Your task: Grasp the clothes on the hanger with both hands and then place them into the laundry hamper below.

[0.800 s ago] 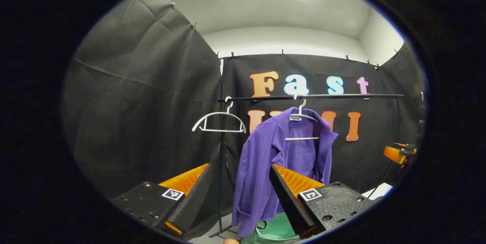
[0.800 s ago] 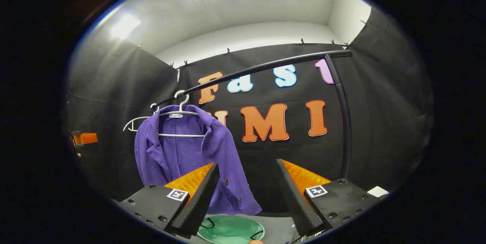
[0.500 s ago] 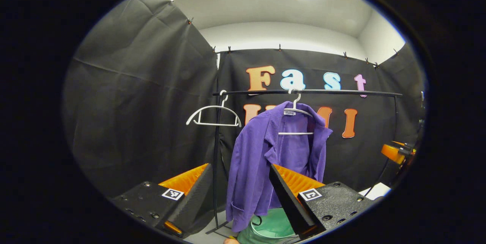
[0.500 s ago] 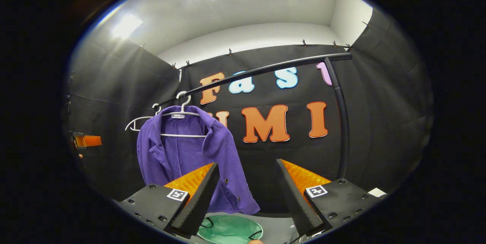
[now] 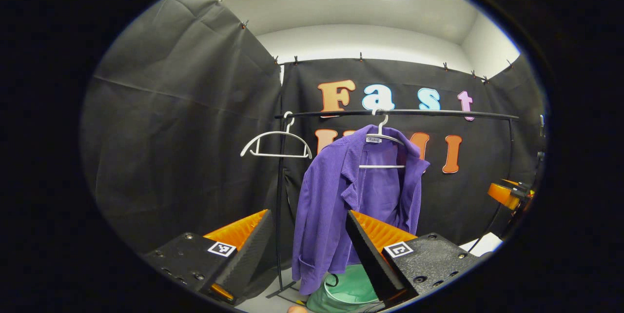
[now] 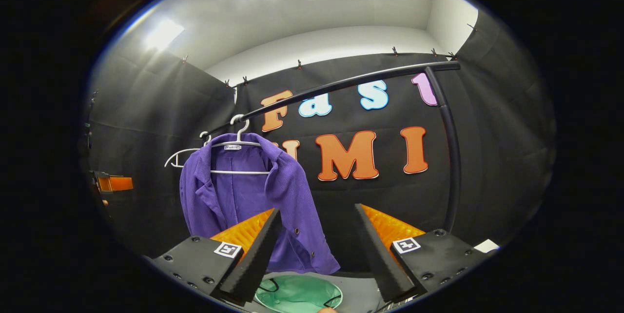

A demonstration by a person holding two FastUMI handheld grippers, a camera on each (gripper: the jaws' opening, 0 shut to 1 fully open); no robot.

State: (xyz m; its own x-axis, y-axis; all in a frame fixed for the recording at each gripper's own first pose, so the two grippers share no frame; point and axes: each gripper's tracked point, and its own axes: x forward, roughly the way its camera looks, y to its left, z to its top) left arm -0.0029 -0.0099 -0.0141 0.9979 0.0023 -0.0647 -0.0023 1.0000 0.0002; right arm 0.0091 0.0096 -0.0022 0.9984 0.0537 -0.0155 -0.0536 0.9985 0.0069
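One purple ribbed button-up jacket [image 5: 353, 196] hangs on a white plastic hanger [image 5: 381, 138] from the black metal clothes rail [image 5: 438, 114]; a small white neck label shows, its writing too small to read. A second, bare white hanger [image 5: 276, 140] hangs at 9 o'clock of it. The round mint-green fabric laundry hamper [image 6: 298, 293] sits at 6 o'clock below the jacket. The left hand-held gripper [image 5: 308, 247] and right hand-held gripper [image 6: 316, 249] each stand with fingers apart, short of the jacket, holding nothing.
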